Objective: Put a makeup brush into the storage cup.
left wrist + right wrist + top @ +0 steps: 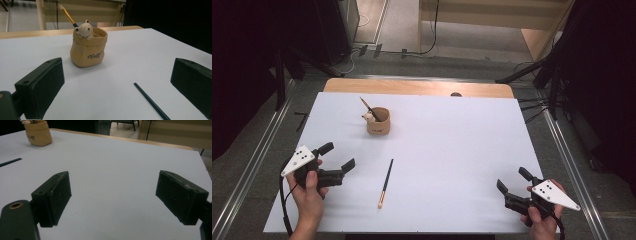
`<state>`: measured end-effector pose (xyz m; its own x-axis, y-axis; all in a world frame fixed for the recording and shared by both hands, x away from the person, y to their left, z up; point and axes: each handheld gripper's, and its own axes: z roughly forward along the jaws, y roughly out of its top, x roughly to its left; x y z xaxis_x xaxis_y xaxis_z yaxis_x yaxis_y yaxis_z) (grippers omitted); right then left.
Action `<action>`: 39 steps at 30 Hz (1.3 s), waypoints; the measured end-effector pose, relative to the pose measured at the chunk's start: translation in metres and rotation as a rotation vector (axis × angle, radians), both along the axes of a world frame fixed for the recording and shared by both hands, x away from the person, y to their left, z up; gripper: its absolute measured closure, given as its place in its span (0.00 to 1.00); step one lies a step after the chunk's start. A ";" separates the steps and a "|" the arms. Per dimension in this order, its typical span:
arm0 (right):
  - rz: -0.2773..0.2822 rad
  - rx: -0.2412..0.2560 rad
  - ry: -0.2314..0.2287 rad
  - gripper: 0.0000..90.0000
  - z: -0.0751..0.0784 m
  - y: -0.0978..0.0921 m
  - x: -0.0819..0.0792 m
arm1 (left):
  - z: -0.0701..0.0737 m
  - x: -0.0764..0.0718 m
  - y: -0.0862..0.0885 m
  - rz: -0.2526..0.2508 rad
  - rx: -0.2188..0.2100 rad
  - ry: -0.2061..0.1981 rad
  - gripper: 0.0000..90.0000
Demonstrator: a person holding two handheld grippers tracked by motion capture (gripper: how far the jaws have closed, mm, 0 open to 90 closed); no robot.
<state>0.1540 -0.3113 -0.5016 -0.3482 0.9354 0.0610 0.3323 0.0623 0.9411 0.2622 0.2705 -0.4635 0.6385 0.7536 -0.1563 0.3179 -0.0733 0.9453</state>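
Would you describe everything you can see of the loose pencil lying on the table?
The loose pencil is slim and dark along most of its length, with a pale tan end pointing toward the person. It lies flat on the white table, slightly slanted, nearer the person than the pen holder. Nothing touches it; the left gripper sits open beside it. Its dark tip shows between the jaws in the left gripper view.

Light: your white table (pixel 452 150) is evenly lit from above, surroundings fall to black | Shadows: soft, short beside the pen holder (pixel 87 50) | Glare: none | Focus: your near jaws blur slightly, backgrounds soft, mild grain.
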 end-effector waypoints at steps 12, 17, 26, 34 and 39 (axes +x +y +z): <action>0.000 -0.003 -0.004 0.15 0.001 -0.001 0.000 | -0.006 -0.022 0.011 0.025 0.024 -0.003 0.00; -0.002 -0.003 -0.008 0.15 0.001 -0.002 0.000 | -0.007 -0.029 0.018 0.035 0.039 -0.008 0.00; 0.001 -0.007 -0.003 0.15 0.000 -0.001 -0.001 | -0.012 -0.041 0.031 0.063 0.051 0.006 0.00; 0.000 -0.004 -0.001 0.15 0.000 0.000 -0.001 | -0.012 -0.042 0.037 0.079 0.046 0.010 0.00; -0.003 -0.005 -0.004 0.15 0.000 -0.001 -0.002 | -0.010 -0.040 0.030 0.079 0.068 0.008 0.00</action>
